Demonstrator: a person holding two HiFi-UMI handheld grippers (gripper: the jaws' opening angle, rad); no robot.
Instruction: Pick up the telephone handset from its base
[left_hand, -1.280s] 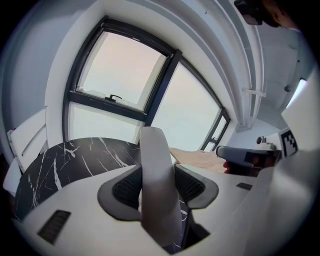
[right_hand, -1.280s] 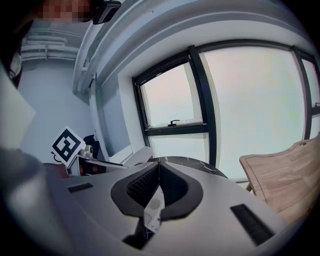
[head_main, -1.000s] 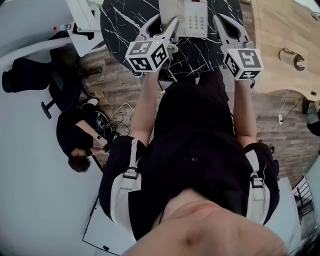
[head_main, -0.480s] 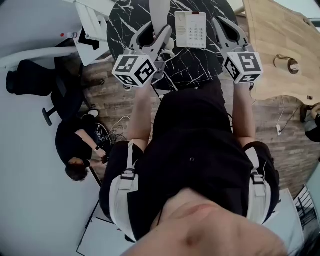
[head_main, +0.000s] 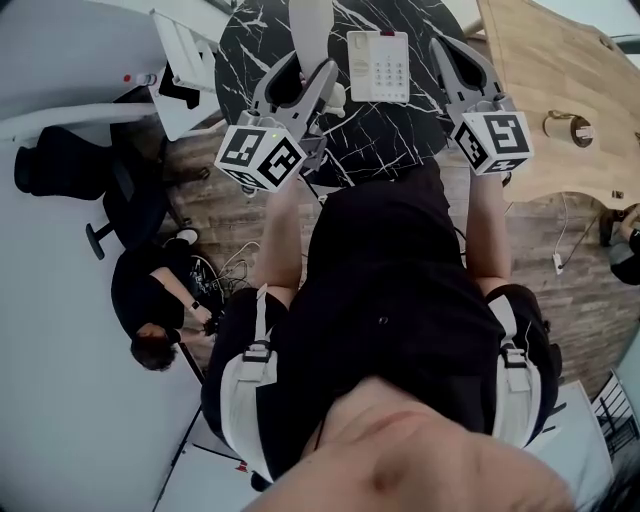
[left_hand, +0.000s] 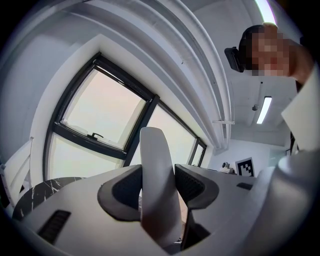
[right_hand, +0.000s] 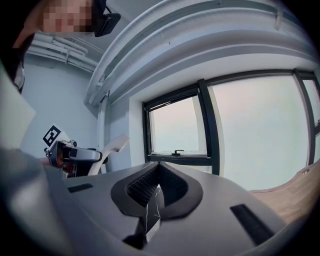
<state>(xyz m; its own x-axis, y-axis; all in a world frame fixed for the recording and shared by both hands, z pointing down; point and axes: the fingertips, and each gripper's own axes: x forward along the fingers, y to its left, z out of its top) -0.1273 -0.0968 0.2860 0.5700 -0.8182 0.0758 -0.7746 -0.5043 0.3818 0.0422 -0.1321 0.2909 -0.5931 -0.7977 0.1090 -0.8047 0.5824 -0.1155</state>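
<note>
The white telephone handset (head_main: 310, 22) stands between the jaws of my left gripper (head_main: 304, 76), lifted clear of the white keypad base (head_main: 378, 66) and to its left. In the left gripper view the handset (left_hand: 156, 170) rises upright out of the left gripper (left_hand: 158, 181), whose dark pads press on both its sides. The base lies on a round black marble table (head_main: 390, 125). My right gripper (head_main: 450, 58) hovers to the right of the base, shut and empty; its pads meet in the right gripper view (right_hand: 157, 170). That view also shows the handset (right_hand: 111, 145) at the left.
A light wooden table (head_main: 545, 70) with a small round object (head_main: 578, 128) stands to the right. A white chair (head_main: 185, 50) is left of the marble table. A person in black (head_main: 150, 285) crouches on the floor by cables (head_main: 232, 238). Large windows (right_hand: 260, 135) face both grippers.
Both grippers have risen. The left one has carried the handset up and to the left, away from the base. The right gripper stays shut beside the base.
</note>
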